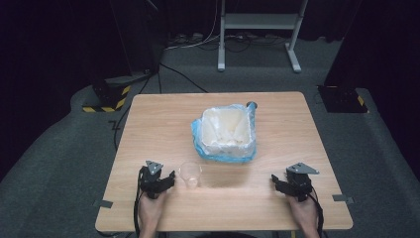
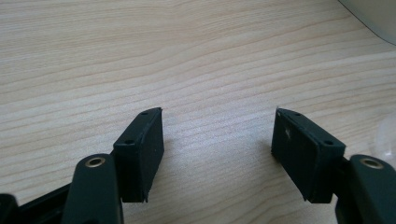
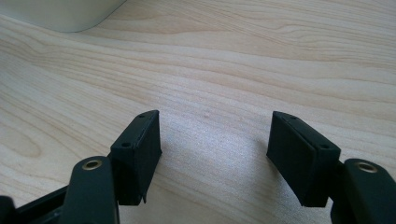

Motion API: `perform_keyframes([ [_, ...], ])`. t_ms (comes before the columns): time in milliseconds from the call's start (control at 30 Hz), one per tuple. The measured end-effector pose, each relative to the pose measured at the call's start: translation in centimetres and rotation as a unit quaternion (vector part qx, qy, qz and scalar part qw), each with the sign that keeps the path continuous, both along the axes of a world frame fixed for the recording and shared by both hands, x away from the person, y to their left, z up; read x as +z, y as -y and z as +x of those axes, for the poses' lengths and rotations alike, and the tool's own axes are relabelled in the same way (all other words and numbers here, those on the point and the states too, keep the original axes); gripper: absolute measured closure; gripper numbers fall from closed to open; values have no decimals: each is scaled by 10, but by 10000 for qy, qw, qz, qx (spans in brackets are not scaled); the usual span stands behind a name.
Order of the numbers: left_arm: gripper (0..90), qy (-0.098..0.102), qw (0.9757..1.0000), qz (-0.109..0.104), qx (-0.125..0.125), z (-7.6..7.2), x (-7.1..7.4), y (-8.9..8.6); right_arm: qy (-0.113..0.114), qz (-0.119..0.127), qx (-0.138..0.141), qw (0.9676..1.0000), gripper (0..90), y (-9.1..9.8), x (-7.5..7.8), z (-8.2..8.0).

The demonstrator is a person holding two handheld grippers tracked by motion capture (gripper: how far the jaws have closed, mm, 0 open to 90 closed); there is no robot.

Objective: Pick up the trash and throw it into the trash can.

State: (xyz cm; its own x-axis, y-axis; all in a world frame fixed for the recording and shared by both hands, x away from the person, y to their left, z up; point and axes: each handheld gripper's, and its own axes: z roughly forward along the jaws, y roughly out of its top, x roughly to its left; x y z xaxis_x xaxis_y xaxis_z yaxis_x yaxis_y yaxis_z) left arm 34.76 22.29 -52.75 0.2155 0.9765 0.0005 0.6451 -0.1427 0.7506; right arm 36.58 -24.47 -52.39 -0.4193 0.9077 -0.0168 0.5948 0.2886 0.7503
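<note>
Clear cup (image 1: 190, 174) upright, mouth up, beside left gripper (image 1: 168, 180)

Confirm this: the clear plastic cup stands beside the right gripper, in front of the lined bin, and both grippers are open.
Wrong gripper. The high view shows the clear plastic cup beside the left gripper, in front of the lined bin. The right gripper stands apart. Both are open.

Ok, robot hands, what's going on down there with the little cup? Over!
Left gripper and right gripper: jaws open, nothing held, resting low on the table. Clear plastic cup upright, just right of the left gripper, untouched. White tub on blue bag behind it. Nothing in the way.
</note>
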Motion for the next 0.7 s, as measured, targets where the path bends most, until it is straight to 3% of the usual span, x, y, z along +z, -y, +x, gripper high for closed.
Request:
perform_keyframes([
  [200,317,-11,9999,19,105,0,0,2,-4,5,-5,10000,342,0,0,0],
  [333,244,-65,10000,6,-17,1,0,3,-5,5,-6,10000,342,0,0,0],
  [700,227,-86,9999,6,-73,1,0,3,-4,4,-7,10000,342,0,0,0],
])
